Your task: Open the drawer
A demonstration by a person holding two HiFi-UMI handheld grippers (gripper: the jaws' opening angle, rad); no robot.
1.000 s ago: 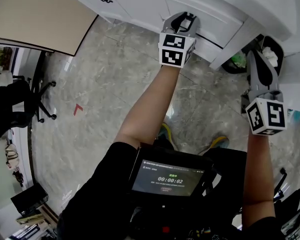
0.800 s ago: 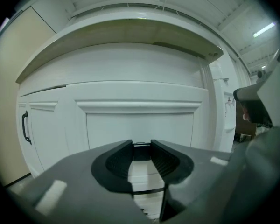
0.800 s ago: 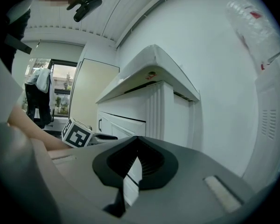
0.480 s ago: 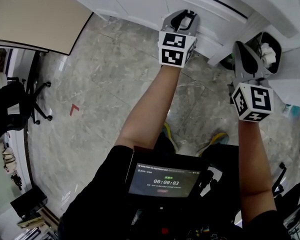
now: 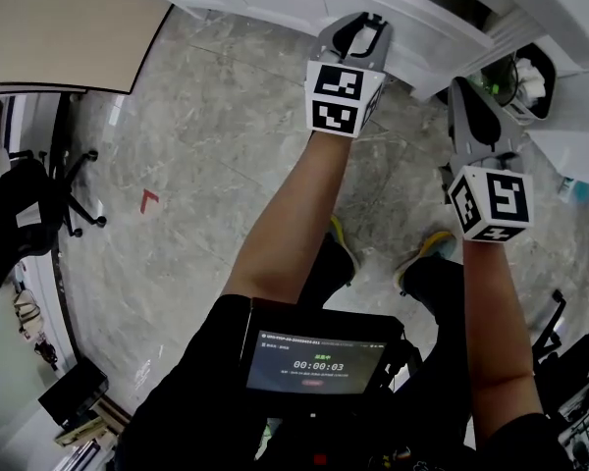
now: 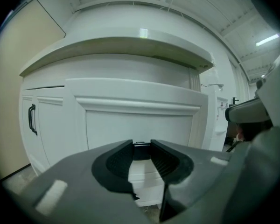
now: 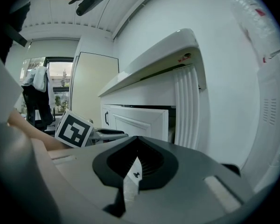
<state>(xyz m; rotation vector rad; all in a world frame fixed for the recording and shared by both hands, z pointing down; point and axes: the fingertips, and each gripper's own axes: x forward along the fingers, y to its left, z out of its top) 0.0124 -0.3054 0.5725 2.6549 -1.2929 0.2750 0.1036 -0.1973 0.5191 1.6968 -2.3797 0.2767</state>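
The white drawer (image 5: 427,23) stands pulled a little way out of the white cabinet, and its panelled front (image 6: 140,120) fills the left gripper view. My left gripper (image 5: 370,25) is shut on the drawer's dark handle (image 6: 140,146), which sits between the jaw tips. The right gripper view shows the drawer front (image 7: 142,120) jutting out from the cabinet face, with a dark gap behind it. My right gripper (image 5: 459,90) hangs to the right of the drawer, near the cabinet's corner, shut and with nothing in it.
A cupboard door with a black handle (image 6: 31,119) is left of the drawer, under the worktop (image 6: 130,45). A fluted corner post (image 7: 185,106) borders the drawer on the right. A black bin (image 5: 525,77) with rubbish stands beyond. An office chair (image 5: 39,199) stands on the marble floor at left.
The drawer has slid out from the cabinet with my left gripper on its handle. My right gripper has moved left and up, closer to the cabinet corner.
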